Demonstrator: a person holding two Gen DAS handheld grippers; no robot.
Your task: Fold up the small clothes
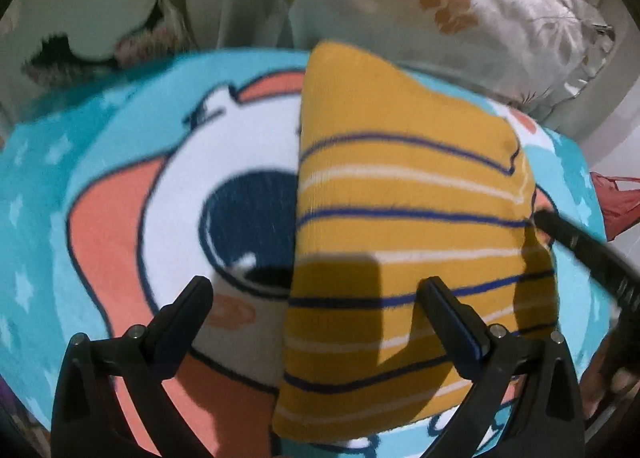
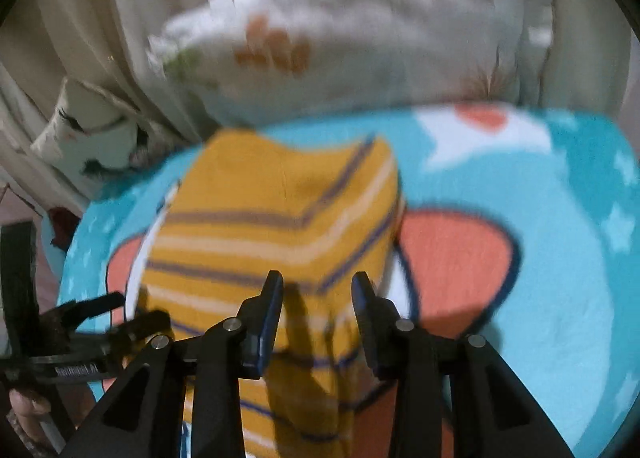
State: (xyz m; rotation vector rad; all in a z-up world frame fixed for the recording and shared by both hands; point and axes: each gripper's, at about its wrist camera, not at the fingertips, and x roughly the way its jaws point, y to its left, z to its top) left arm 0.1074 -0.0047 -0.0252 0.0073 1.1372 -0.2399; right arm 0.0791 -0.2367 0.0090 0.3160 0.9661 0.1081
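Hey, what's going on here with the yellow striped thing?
A person is folding a small yellow striped garment on a blue cartoon blanket, with a gripper in each hand. The garment lies folded into a compact shape. The left gripper is open above it, gripping nothing. The right gripper also stands open over its near edge, gripping nothing.

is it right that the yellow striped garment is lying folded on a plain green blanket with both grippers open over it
Not quite. The yellow striped garment lies on a turquoise cartoon-print blanket, not plain green, as the left wrist view shows. The left gripper and right gripper are open.
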